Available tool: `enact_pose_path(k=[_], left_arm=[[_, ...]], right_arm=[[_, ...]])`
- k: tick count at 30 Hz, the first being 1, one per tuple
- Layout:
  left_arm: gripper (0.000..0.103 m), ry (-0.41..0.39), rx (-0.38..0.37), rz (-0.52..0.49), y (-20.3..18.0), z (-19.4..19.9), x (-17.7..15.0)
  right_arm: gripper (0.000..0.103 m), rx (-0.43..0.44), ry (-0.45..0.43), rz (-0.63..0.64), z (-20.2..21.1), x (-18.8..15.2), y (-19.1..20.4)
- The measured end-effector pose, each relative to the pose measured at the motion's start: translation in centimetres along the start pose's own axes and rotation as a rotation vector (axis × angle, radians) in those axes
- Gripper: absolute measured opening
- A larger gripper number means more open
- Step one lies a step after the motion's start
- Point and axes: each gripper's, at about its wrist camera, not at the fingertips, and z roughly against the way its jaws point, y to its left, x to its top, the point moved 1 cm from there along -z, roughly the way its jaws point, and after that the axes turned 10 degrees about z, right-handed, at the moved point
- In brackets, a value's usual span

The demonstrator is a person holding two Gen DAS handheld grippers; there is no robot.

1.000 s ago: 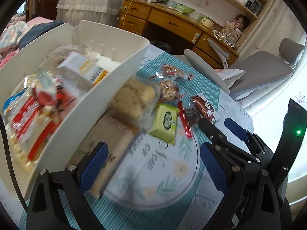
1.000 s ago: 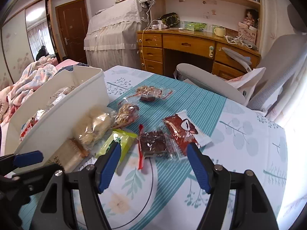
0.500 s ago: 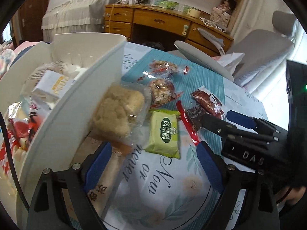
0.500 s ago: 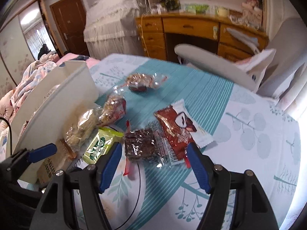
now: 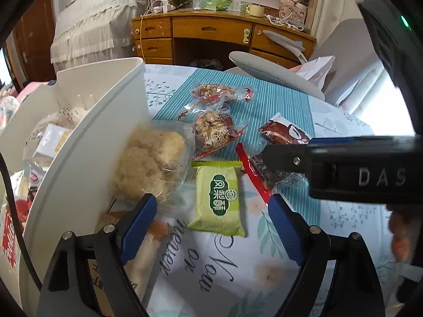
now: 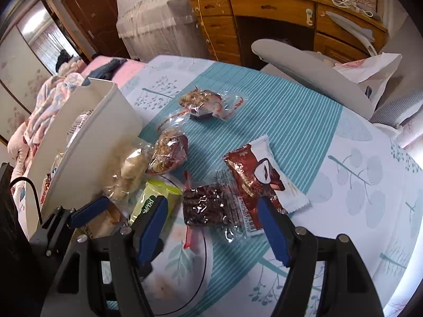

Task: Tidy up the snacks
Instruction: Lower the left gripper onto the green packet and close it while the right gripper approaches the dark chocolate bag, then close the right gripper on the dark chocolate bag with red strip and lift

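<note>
Your two grippers are hovering over loose snacks beside the white bin (image 5: 87, 142).

Your left gripper (image 5: 211, 219) is narrowing its wide jaws above the green packet (image 5: 217, 198), touching nothing; your right gripper (image 6: 211, 224) is spreading empty around the dark brownie (image 6: 205, 206). The floss bun (image 5: 150, 163) is leaning against the bin, left. A patterned tablecloth (image 6: 357, 185) is covering the table; the wooden desk (image 5: 211, 34) is standing far behind.

Wooden desk (image 5: 224, 31), grey chair (image 6: 312, 76)

Teal-striped, leaf-printed tablecloth (image 6: 304, 121) — white bin (image 5: 79, 142), lime-green packet (image 5: 217, 198), dark-red wrapper (image 6: 253, 174).
</note>
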Motion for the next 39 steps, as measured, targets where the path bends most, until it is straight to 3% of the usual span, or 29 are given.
enact_pose_path(k=[4, 8, 14, 29, 36, 39], left_arm=[[0.072, -0.014, 0.063, -0.051, -0.6, -0.5, -0.2], [0.060, -0.008, 0.070, -0.024, -0.2, -0.9, 0.2], [0.037, 0.018, 0.022, -0.014, 0.0, -1.3, 0.4], [0.034, 0.071, -0.027, 0.056, 1.4, -0.4, -0.4], [0.034, 0.103, -0.017, 0.089, 2.4, 0.9, -1.5], [0.034, 0.116, -0.022, 0.115, 3.1, 1.8, -1.7]], right_arm=[[0.071, -0.002, 0.030, 0.009, -0.1, 0.7, 0.4], [0.070, -0.020, 0.122, -0.017, -1.1, 0.9, 0.0], [0.070, -0.036, 0.182, -0.028, -1.9, 0.7, 0.0], [0.064, -0.126, 0.272, 0.039, -4.3, 1.5, 2.0], [0.046, -0.133, 0.290, 0.130, -4.4, 1.7, 3.8], [0.044, -0.133, 0.295, 0.141, -4.4, 1.8, 4.3]])
